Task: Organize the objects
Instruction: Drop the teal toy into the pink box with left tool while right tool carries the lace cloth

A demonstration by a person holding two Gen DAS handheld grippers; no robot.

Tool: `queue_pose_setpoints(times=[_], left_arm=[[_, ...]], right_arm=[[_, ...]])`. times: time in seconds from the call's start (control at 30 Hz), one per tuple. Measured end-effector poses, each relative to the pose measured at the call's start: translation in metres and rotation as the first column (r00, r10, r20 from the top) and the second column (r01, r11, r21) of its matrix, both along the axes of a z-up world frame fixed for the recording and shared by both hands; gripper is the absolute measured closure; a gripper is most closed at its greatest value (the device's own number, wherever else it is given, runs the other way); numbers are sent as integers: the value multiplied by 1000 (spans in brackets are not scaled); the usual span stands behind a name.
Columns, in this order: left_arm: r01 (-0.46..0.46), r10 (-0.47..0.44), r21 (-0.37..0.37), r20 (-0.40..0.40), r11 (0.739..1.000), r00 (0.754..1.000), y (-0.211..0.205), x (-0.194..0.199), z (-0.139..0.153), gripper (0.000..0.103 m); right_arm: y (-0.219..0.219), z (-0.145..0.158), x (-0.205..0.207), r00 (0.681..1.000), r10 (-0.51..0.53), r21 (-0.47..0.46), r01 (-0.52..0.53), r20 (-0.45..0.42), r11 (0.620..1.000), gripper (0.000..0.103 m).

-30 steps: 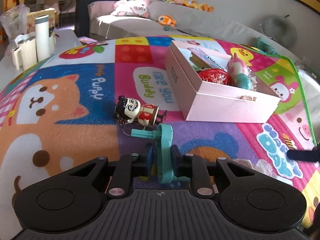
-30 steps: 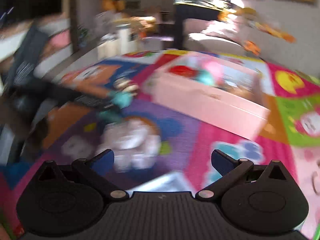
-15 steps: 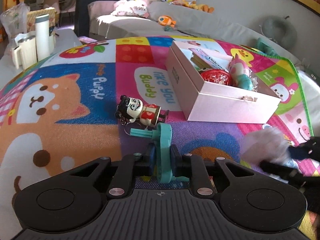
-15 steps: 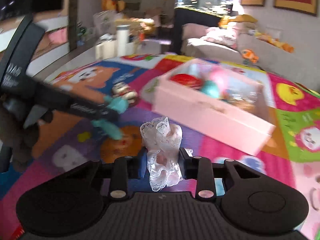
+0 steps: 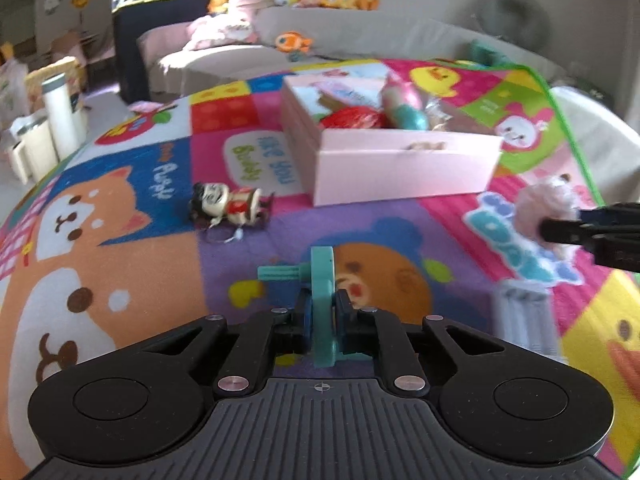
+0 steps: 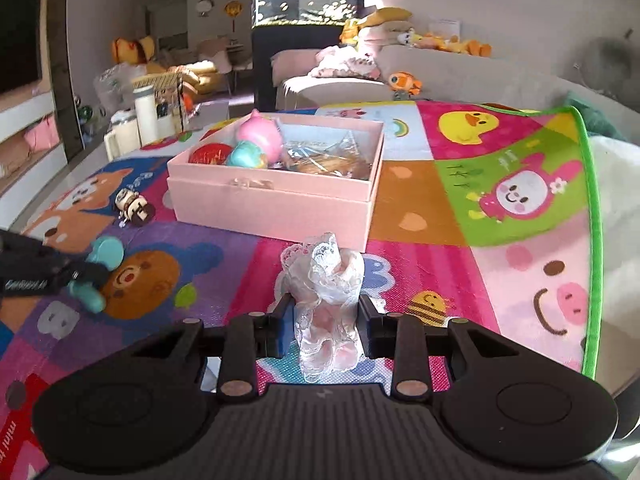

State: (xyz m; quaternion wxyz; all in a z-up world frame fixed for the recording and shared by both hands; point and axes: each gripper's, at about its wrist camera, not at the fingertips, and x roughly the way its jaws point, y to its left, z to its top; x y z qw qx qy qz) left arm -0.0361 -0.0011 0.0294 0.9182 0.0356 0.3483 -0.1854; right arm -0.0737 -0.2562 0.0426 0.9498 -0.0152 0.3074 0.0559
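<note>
My left gripper is shut on a teal plastic disc with a side peg, its jaws closing tight on the disc's rim, held above the play mat. My right gripper is shut on a crumpled white lace bundle. Ahead stands an open pink box with a red ball, a pink and teal toy and wrapped packets inside. A small doll figurine lies on the mat left of the box. In the left wrist view the right gripper shows at the right edge with the lace.
The colourful play mat ends in a green border at the right. White flasks stand beyond its far left corner. A sofa with plush toys lies behind the box. A pale flat item is blurred near the right gripper.
My right gripper went from wide open to shut on the lace bundle and carried it right, towards the box. My left gripper moved with the teal disc away from the figurine.
</note>
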Motion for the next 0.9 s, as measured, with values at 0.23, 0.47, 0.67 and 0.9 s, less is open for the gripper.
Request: queue_pose_setpoints(times=[0.23, 0.47, 0.67, 0.9], left_arm=[[53, -40, -86, 141, 995, 989, -23, 28, 81, 90], [52, 21, -298, 239, 953, 971, -82, 110, 125, 87], [16, 37, -296, 173, 955, 984, -79, 126, 98, 86], [-22, 67, -348, 120, 937, 990, 0, 76, 34, 86]], right_arm=[[-9, -1, -3, 999, -1, 85, -3, 52, 996, 71], [-14, -7, 1, 999, -13, 111, 7, 51, 994, 71], [-25, 0, 1, 998, -23, 86, 17, 67, 996, 71], [-41, 51, 45, 995, -13, 173, -4, 97, 985, 71]])
